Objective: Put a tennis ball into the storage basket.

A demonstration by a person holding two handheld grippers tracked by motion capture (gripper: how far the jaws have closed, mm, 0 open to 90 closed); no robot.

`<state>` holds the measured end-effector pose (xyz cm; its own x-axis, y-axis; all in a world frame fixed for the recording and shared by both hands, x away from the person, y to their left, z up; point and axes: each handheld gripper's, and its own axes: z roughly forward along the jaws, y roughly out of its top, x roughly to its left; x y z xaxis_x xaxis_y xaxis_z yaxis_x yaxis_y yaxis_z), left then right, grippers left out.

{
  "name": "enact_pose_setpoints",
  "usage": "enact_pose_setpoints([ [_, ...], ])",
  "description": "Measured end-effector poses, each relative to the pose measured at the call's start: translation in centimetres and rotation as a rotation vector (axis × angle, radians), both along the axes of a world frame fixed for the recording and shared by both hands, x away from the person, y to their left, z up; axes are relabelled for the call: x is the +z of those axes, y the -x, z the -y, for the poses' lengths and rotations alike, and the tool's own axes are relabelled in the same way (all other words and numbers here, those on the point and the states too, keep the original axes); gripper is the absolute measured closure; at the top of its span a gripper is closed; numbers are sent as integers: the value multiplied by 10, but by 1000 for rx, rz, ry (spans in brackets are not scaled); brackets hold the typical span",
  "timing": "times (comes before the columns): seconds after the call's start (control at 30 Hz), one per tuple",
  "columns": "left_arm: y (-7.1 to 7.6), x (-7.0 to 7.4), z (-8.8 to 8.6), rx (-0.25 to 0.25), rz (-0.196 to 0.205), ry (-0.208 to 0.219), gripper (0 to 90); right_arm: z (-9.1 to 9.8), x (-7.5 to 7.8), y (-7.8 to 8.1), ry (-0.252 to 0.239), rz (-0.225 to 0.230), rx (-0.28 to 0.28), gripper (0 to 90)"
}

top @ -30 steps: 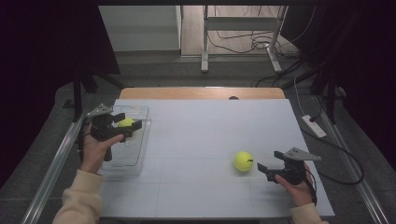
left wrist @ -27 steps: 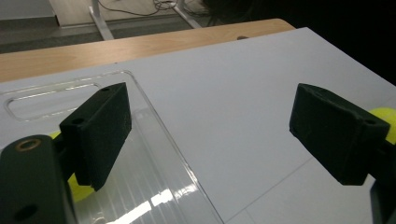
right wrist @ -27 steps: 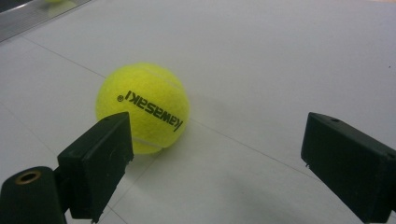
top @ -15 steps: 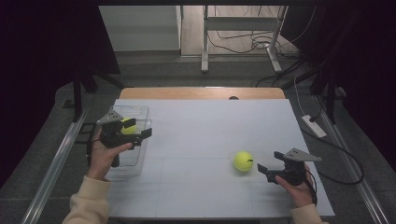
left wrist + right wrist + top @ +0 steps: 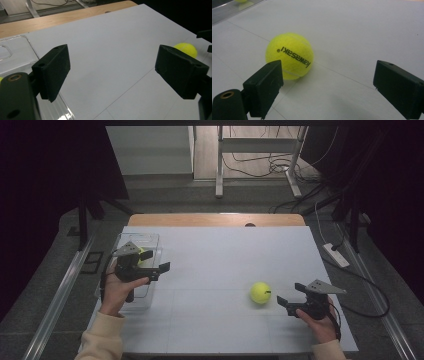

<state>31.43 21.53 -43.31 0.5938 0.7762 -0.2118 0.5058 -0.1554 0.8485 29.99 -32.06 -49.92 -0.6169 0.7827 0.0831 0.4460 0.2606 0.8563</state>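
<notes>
In the right gripper view, we see the ball (image 5: 289,56) in the left half of the frame, beyond the left jaw of our right gripper (image 5: 332,90), whose jaws stand spread with nothing between them. The ball is bright yellow-green felt with a pale seam and black "Kawasaki" lettering, which reads upside down here and slants down to the right. Being round, it has no long axis. It rests on the white table (image 5: 362,30).

In the high view, the ball (image 5: 260,292) lies in the lower right, just left of the right gripper (image 5: 292,301).

At middle left, our left gripper (image 5: 162,270) hangs with its jaws spread and empty, over the right edge of a clear bin (image 5: 145,240). Inside the bin lies a second ball (image 5: 144,254), partly hidden behind the gripper.
</notes>
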Motion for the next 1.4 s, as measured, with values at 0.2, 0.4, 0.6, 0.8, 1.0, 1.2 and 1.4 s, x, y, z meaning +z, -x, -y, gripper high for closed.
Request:
enact_pose_setpoints([
  [0.2, 1, -1, 8, -23, -3, -5, 138, -1, 1, 0, -6, 3, 1, 91],
  [0.4, -1, -3, 16, -44, -7, -18, 138, 0, 0, 0, -1, 1, 2, 90],
  [0.6, -3, -5, 22, -59, -16, -16, 137, 1, 0, 0, -2, 1, 1, 90],
  [0.8, -2, -4, 30, -84, -9, -16, 138, 0, 0, 0, -2, 2, 4, 90],
  [1.0, -3, -5, 43, -108, -15, -22, 137, -1, 0, 0, -1, 5, 7, 90],
  [1.2, -6, -8, 55, -129, -19, -21, 136, 0, 1, 0, -6, 6, 7, 90],
  [1.4, -7, -9, 66, -147, -26, -24, 136, -1, 0, -1, -1, 6, 12, 89],
])
